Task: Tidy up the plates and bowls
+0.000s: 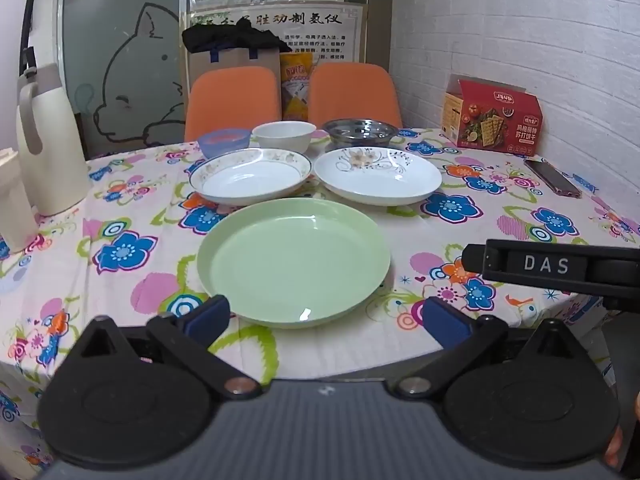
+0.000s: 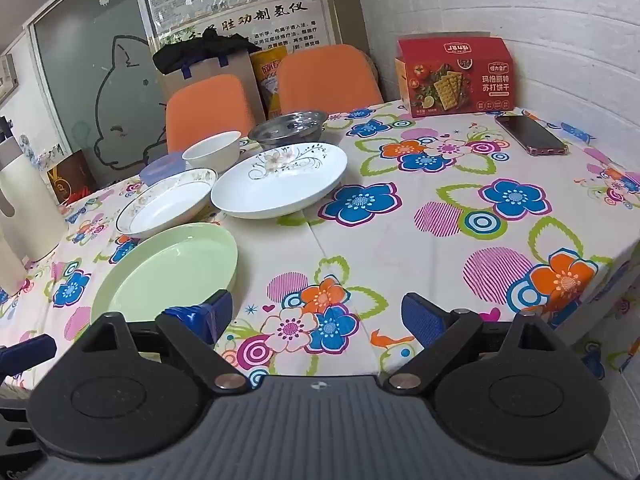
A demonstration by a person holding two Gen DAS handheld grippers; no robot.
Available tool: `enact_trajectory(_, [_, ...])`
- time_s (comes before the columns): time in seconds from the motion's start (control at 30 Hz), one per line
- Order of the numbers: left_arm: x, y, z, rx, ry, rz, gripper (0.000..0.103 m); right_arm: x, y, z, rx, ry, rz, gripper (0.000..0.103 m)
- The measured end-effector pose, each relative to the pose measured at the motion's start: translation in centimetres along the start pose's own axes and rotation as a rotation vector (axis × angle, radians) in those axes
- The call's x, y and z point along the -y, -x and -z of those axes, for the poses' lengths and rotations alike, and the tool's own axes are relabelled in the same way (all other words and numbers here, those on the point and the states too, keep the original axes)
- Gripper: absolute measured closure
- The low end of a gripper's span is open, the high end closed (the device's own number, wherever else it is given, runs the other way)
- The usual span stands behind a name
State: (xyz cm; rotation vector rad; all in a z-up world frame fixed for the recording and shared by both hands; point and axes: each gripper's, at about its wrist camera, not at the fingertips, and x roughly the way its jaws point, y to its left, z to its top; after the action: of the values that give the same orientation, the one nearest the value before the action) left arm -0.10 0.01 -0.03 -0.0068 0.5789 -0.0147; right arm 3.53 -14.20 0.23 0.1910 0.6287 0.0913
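A pale green plate [image 1: 294, 260] [image 2: 168, 272] lies nearest on the flowered tablecloth. Behind it sit a gold-rimmed white plate [image 1: 250, 176] [image 2: 166, 202] and a white plate with a flower pattern [image 1: 378, 176] [image 2: 280, 180]. Further back stand a blue bowl [image 1: 223, 142] [image 2: 162, 168], a white bowl [image 1: 284, 136] [image 2: 212, 152] and a steel bowl [image 1: 360, 131] [image 2: 288, 128]. My left gripper [image 1: 326, 316] is open just short of the green plate's near rim, empty. My right gripper [image 2: 318, 318] is open over bare cloth, to the right of the green plate.
A red cracker box [image 1: 494, 118] [image 2: 456, 76] and a phone [image 1: 552, 178] [image 2: 532, 134] lie at the right by the brick wall. A beige jug [image 1: 46, 140] stands at the left. Two orange chairs [image 1: 236, 96] sit behind the table. The right gripper's body [image 1: 560, 266] shows at the right.
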Motion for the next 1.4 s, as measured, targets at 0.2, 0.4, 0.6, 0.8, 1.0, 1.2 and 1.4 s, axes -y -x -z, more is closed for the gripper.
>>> enact_trajectory(0.2, [-0.3,-0.4,0.0,-0.006,-0.002,-0.008,0.001,-0.5,0.0,0.2,-0.001,0.005,-0.003,0.024])
enact_trajectory(0.4, [-0.5,-0.4,0.3,-0.007,0.003,-0.009,0.001,-0.5,-0.1,0.2,-0.001,0.004,-0.013,0.024])
enact_trajectory(0.6, [-0.5,-0.4,0.0,-0.013,0.007,-0.01,0.001,-0.7,-0.1,0.2,-0.003,0.008,-0.016,0.024])
enact_trajectory(0.8, [-0.5,-0.3,0.0,-0.014,0.007,-0.008,0.001,-0.9,0.0,0.2,-0.001,0.009,-0.014,0.024])
enact_trajectory(1.0, [-0.5,-0.3,0.1,-0.013,0.007,-0.009,0.001,-1.1,0.0,0.3,0.0,0.014,-0.016,0.024])
enact_trajectory(1.2, [-0.6,-0.3,0.0,-0.013,0.007,-0.006,0.001,-1.2,-0.1,0.3,-0.003,0.017,-0.018,0.024])
enact_trajectory(1.4, [-0.6,-0.3,-0.1,-0.01,0.004,-0.007,0.001,-1.4,-0.2,0.2,-0.004,0.021,-0.024,0.024])
